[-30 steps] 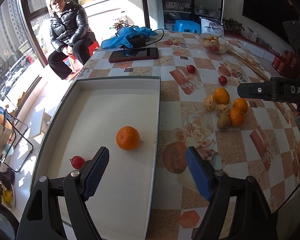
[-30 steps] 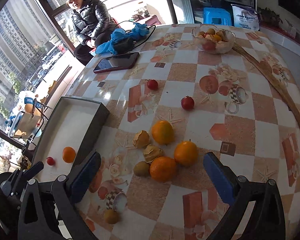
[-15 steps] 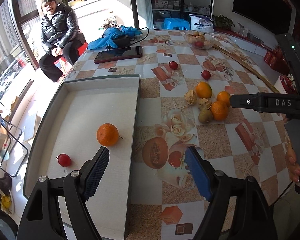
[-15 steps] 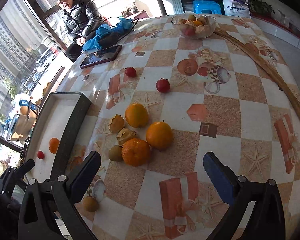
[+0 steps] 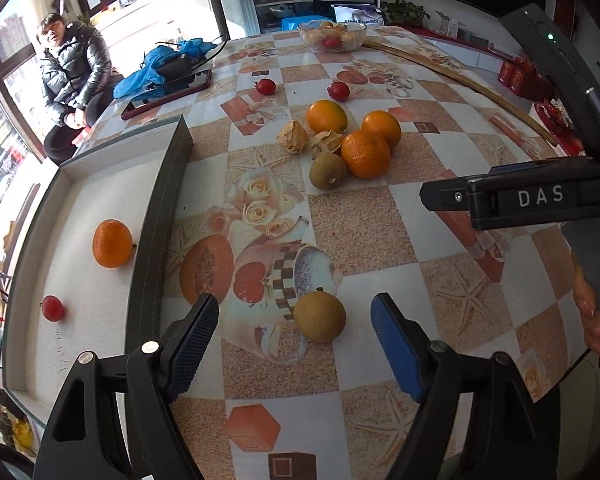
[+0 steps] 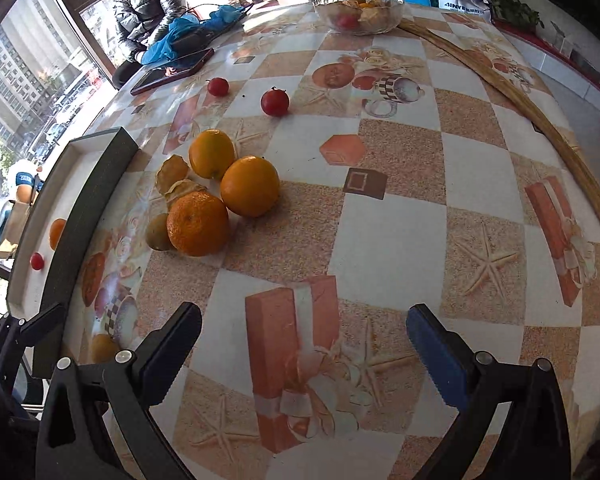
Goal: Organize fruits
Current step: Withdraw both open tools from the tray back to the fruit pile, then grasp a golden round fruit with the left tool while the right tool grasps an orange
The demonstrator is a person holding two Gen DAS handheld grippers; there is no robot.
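Observation:
My left gripper (image 5: 296,340) stands open over the patterned table, and a lone brown round fruit (image 5: 320,317) lies between its blue pads without touching them. A white tray (image 5: 80,264) to the left holds an orange (image 5: 112,243) and a small red fruit (image 5: 53,308). Farther back a cluster of three oranges (image 5: 365,154), a brown fruit (image 5: 327,171) and dry husks (image 5: 293,136) sits on the table. My right gripper (image 6: 304,344) is open above bare tablecloth, with the same cluster (image 6: 198,224) ahead and to its left. Two red fruits (image 6: 275,102) lie beyond.
A glass bowl of fruit (image 6: 360,10) stands at the far edge. A dark tablet (image 6: 172,71) and blue cloth (image 6: 188,28) lie at the back left. A person in a black jacket (image 5: 74,76) sits by the window. A long wooden stick (image 6: 520,104) runs along the right.
My left gripper has swung right, off the tray and down over the tablecloth, bringing the lone brown fruit between its fingers. The right gripper has sunk closer to the table, right of the cluster.

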